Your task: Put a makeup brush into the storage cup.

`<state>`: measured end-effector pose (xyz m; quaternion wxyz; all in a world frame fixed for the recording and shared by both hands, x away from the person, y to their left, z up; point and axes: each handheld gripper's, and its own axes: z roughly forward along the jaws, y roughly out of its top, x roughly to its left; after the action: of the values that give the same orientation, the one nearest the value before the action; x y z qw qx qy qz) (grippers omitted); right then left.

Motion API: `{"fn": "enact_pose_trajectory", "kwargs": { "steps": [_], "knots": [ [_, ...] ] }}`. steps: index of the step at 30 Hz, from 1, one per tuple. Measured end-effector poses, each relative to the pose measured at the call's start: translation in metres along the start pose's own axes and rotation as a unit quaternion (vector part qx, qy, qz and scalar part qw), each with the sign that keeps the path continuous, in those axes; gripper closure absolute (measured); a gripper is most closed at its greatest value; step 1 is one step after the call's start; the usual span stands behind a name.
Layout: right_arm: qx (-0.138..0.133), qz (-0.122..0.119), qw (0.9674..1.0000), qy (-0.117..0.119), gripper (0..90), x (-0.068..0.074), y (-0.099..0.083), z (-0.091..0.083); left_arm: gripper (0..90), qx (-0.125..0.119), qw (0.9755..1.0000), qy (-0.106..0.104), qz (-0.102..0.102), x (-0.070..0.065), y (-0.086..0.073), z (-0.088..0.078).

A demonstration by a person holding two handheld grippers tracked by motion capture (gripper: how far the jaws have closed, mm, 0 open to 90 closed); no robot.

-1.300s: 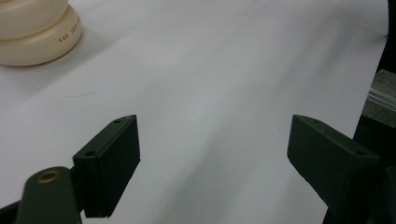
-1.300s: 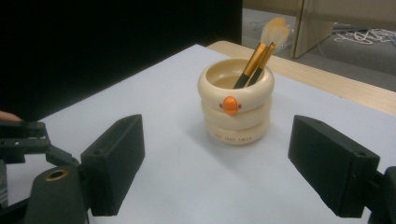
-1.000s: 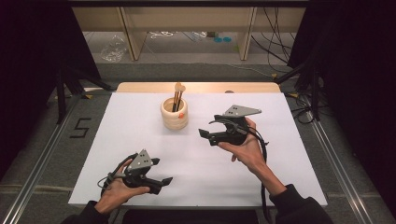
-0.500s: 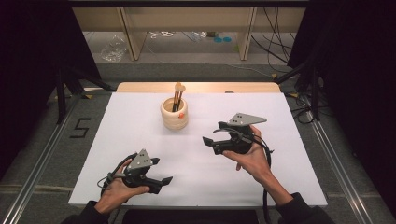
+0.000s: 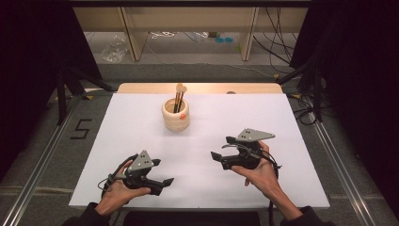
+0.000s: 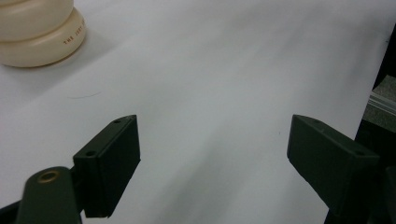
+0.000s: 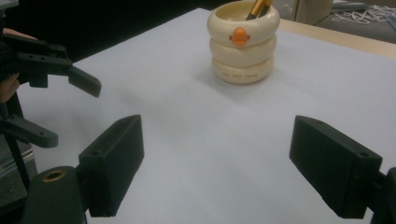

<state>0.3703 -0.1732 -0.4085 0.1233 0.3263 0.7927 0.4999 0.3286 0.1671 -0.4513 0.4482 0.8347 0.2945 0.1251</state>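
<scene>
A cream ringed cup (image 5: 176, 115) stands upright at the far middle of the white table sheet (image 5: 282, 122), with brown sticks (image 5: 179, 94) poking out of it. My left gripper (image 5: 162, 172) rests near the front left edge, open, with nothing between its jaws. My right gripper (image 5: 222, 148) is held at the front right, open and empty, pointing left toward the other one. In the right gripper view the cup (image 7: 243, 46) with its orange dot lies ahead of my right gripper (image 7: 217, 163), and the left gripper (image 7: 65, 109) shows at the left. The left gripper view has the cup (image 6: 37, 32) at top left.
A wooden strip (image 5: 141, 88) runs along the sheet's far edge. Metal rails (image 5: 42, 165) flank the table, and a "5" mark (image 5: 81, 128) lies on the left. Shelving and cables stand beyond the far edge.
The right gripper has drawn back from beside the cup toward the person, lower and nearer the front edge. The left gripper has stayed put.
</scene>
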Motion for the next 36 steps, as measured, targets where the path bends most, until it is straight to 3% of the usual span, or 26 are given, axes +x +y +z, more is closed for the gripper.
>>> {"fn": "enact_pose_trajectory", "kwargs": {
  "steps": [11,19,21,24,26,27,35,36],
  "knots": [
    [0.003,0.017,0.9998,0.001,18.2,-0.003,-0.015,-0.009,17.0,0.0,1.0,0.0,0.003,0.0,0.0,0.0],
    [0.011,0.02,0.9995,0.02,17.1,0.001,-0.026,-0.014,17.0,0.001,1.0,0.002,-0.004,-0.002,-0.001,0.0],
    [0.004,0.014,0.9996,0.023,17.0,0.005,-0.028,-0.015,17.0,0.008,0.9999,-0.003,0.012,0.0,0.0,-0.001],
    [0.002,0.005,0.9999,0.016,17.3,0.008,-0.03,-0.018,17.0,0.007,0.9999,-0.003,0.014,0.0,0.0,-0.001],
    [0.003,0.015,0.9995,0.028,17.3,0.009,-0.034,-0.017,17.0,0.008,0.9998,-0.001,0.016,0.0,0.0,-0.001],
    [0.009,0.014,0.9996,0.023,17.2,0.009,-0.035,-0.019,17.0,0.0,1.0,-0.003,0.006,-0.001,0.0,0.0],
    [0.001,0.027,0.9994,0.02,17.2,0.01,-0.044,-0.03,17.0,0.0,1.0,-0.004,0.007,-0.002,0.0,0.0],
    [0.003,0.031,0.9993,0.022,17.1,0.01,-0.046,-0.032,17.0,0.001,1.0,-0.002,-0.001,-0.003,0.0,0.0]
  ]
}}
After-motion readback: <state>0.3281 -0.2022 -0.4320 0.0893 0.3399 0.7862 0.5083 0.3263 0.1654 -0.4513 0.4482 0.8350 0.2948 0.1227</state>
